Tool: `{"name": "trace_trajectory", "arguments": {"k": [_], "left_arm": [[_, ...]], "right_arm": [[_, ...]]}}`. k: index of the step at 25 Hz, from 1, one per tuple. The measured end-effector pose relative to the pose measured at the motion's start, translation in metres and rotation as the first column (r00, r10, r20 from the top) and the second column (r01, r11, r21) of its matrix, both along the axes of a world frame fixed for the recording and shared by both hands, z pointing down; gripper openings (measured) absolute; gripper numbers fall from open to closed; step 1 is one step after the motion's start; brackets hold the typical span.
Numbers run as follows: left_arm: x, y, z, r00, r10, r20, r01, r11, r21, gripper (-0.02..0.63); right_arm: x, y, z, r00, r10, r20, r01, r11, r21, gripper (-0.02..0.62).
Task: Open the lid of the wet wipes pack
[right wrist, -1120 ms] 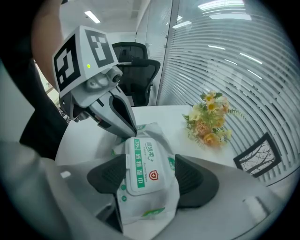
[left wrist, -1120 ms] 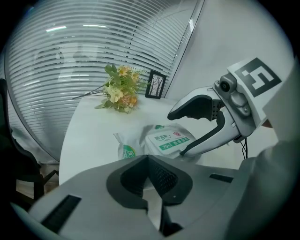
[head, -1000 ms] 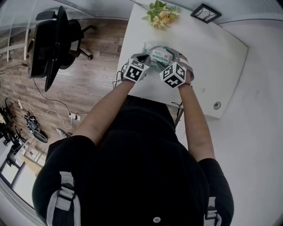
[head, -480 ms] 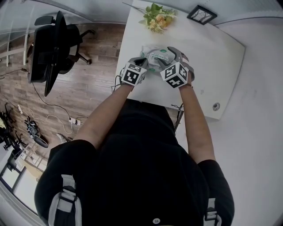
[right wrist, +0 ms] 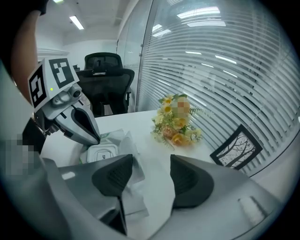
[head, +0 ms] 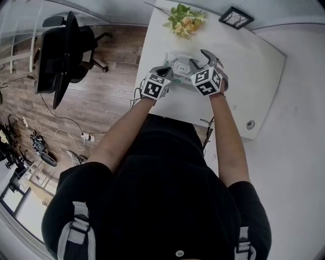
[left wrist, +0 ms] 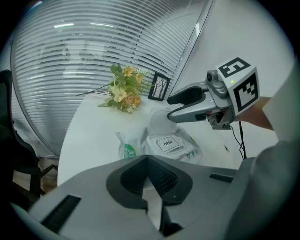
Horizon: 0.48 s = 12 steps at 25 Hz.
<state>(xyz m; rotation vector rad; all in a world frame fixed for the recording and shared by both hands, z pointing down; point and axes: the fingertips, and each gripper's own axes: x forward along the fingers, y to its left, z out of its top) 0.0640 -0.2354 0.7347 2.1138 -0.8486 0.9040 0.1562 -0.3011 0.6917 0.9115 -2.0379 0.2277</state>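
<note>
The wet wipes pack point(head: 180, 66) lies on the white table point(head: 238, 76), with its white lid marked OPEN point(left wrist: 167, 143) flat and closed. My left gripper point(head: 166, 71) holds the pack's near end: its jaws point(left wrist: 149, 161) are shut, with a sliver of the wrapper between the pads. My right gripper point(head: 197, 60) hovers at the pack's far right end, over the translucent crimped wrapper point(left wrist: 158, 123). Its jaws point(right wrist: 150, 178) are closing but still stand apart, with only table and loose wrapper in the gap and nothing pressed.
A flower bouquet point(head: 185, 18) and a small black picture frame point(head: 236, 15) stand at the table's far edge. A round cable port point(head: 250, 124) sits near the right front corner. A black office chair point(head: 61, 51) stands on the wooden floor to the left.
My right gripper has shifted right and slightly away from over the pack's lid, leaving the lid more exposed. The left gripper has stayed where it was.
</note>
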Motion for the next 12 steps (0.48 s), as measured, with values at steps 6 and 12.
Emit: {"name": "trace_trajectory", "arguments": {"k": [6,12], "left_arm": [[-0.002,-0.001,-0.003,1.000,0.007,0.001,-0.007,1.000,0.012,0.001],[0.002,-0.006,-0.029,0.998,0.027,-0.063,-0.022,0.997,0.071,0.002]], "right_arm": [[0.005,-0.006,0.009,1.000,0.023,0.009,-0.023,0.999,-0.025,0.249],[0.011,-0.006,0.013,0.999,0.048,0.003,-0.048,0.998,-0.036,0.249]]}}
